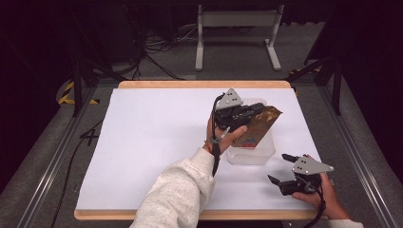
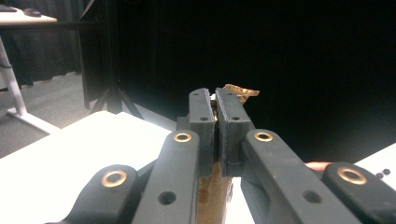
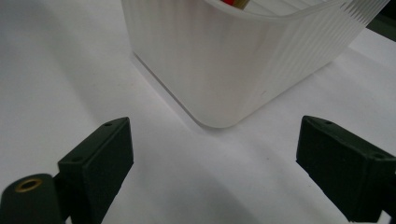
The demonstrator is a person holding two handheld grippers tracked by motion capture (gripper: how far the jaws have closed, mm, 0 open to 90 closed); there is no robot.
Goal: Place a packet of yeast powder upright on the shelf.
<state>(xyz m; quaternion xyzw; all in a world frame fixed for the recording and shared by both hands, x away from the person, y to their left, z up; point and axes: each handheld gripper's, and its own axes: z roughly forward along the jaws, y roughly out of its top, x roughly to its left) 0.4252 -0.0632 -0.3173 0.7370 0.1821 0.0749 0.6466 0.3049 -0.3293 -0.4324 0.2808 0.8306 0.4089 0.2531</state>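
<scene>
Standing in the ribbed translucent bin [image 1: 256, 154], the gold packet [image 1: 259, 124] tilts right, pinched near its top by your left hand-held gripper [image 1: 252, 112]. Your right hand-held gripper [image 1: 279, 168] rests spread wide on the white tabletop [image 1: 152, 137], near the bin; dark room beyond.
</scene>
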